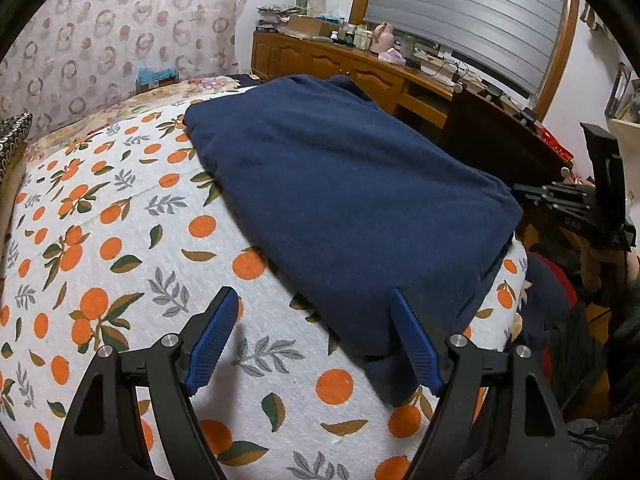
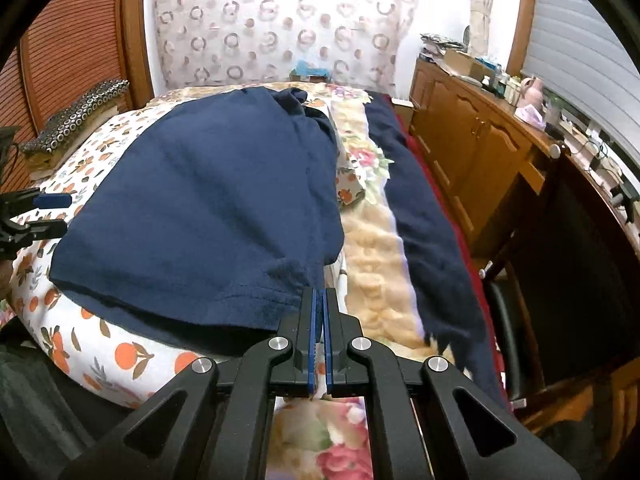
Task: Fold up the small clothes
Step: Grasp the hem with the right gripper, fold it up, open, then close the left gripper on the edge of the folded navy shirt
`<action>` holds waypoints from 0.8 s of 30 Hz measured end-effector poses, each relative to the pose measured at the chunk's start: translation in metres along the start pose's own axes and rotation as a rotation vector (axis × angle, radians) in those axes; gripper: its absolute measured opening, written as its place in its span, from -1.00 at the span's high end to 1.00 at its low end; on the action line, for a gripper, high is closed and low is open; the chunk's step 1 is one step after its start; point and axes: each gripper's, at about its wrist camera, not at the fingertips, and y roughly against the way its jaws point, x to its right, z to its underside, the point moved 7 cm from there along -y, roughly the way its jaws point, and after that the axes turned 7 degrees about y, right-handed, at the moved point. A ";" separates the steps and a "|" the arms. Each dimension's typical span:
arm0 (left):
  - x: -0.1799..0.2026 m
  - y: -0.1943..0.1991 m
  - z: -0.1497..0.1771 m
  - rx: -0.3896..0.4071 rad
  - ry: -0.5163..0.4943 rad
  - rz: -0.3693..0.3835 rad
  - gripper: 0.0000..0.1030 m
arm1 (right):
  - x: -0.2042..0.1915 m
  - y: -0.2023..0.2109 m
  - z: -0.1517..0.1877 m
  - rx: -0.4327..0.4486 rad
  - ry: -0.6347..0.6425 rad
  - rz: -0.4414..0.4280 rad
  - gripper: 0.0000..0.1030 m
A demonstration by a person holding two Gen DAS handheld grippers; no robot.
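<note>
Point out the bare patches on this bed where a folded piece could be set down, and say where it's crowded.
Free: the orange-print sheet left of the navy garment, out to the patterned pillow, and the near strip under the open left gripper. The cream floral blanket leaves a narrow lane between the garment and a dark blue cloth. Crowded: the dresser top.

Navy garment: soft matt knit cloth, slightly fuzzy. Orange-print sheet: matt cotton-like cloth w/ fine weave. Left gripper & right gripper: matt black plastic arms, shiny metal pins, blue textured rubbery pads. Sideboard: glossy varnished wood. Cream blanket: fluffy pile.
</note>
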 end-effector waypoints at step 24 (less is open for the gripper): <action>0.029 0.001 0.027 -0.071 -0.017 0.123 0.27 | -0.029 -0.053 -0.006 0.011 -0.168 -0.092 0.01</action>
